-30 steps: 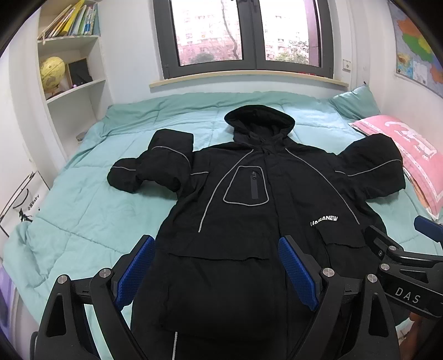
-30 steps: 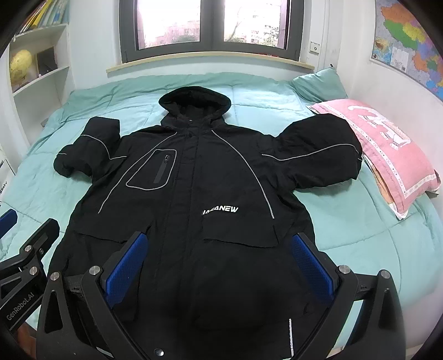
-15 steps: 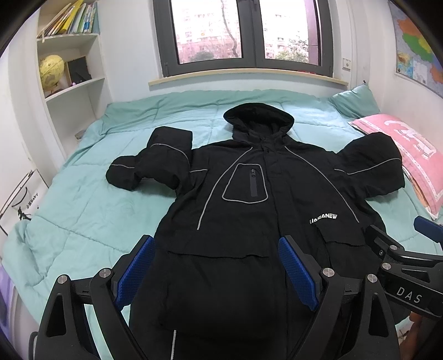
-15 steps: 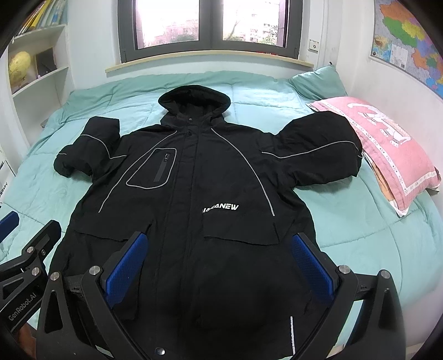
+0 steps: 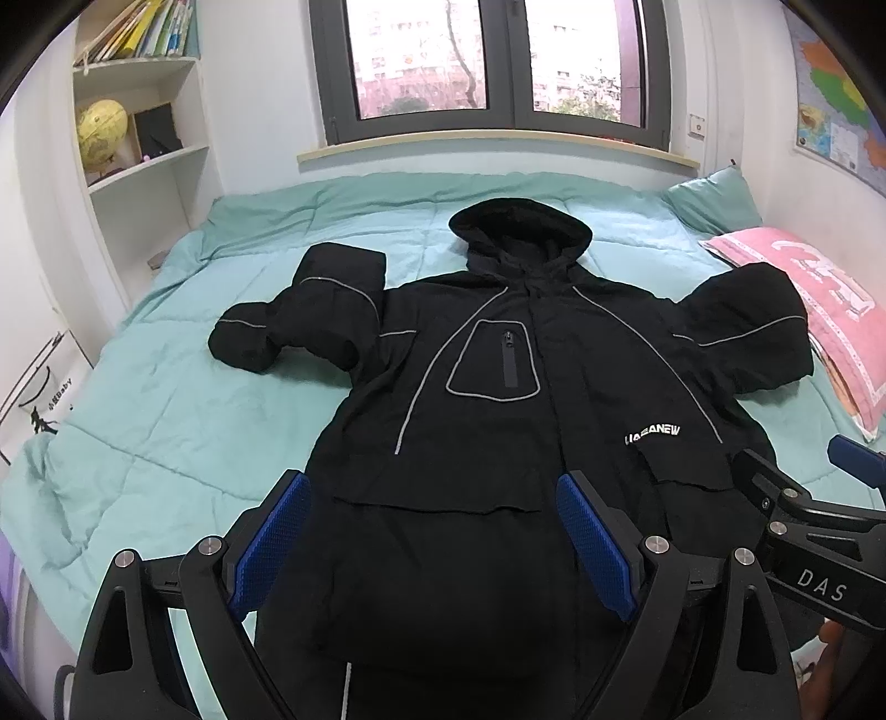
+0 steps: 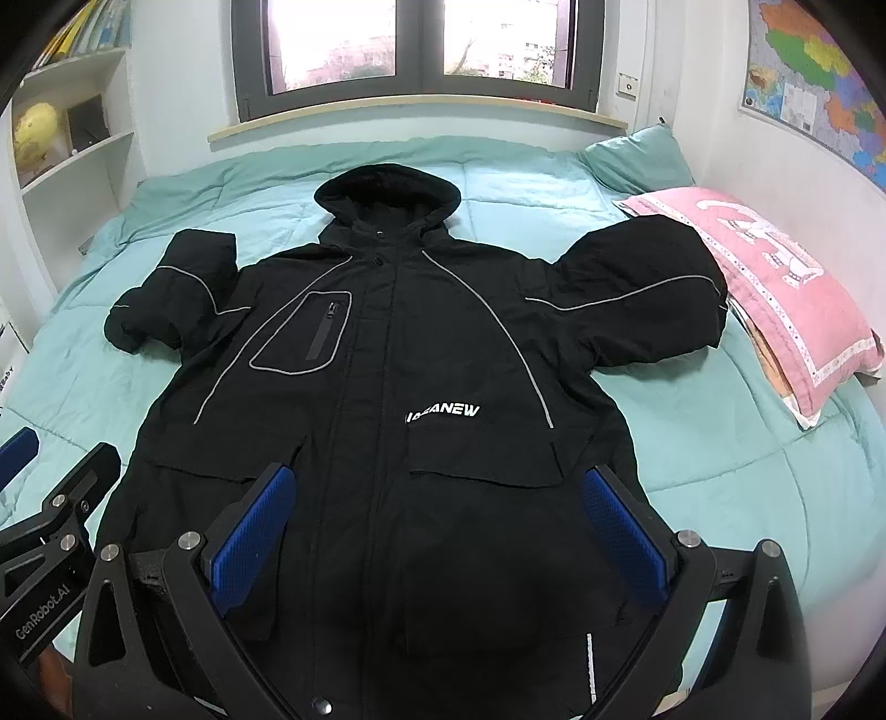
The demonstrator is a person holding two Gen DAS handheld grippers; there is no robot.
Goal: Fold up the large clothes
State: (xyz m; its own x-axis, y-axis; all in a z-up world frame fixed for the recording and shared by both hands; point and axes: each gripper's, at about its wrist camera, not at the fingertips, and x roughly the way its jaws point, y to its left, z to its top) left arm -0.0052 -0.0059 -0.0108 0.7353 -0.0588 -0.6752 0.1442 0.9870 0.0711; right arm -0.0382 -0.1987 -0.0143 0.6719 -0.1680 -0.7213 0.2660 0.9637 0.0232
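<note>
Left wrist view: the left claw (image 5: 432,545) hangs with its blue pads wide apart, gripping nothing, above the lower front of the black jacket (image 5: 498,421). The jacket lies face up on the bed (image 5: 183,421), its long axis running from the near edge to the hood by the window-side edge.

Right wrist view: the right claw (image 6: 440,534) is likewise spread and empty over the jacket's hem. The right sleeve (image 6: 637,299) reaches toward the pink pillow (image 6: 786,288), likely nearer this claw.

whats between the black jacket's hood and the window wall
Only bare teal quilt lies between the hood of the black jacket and the wall under the window. Both wrist views show it.
</note>
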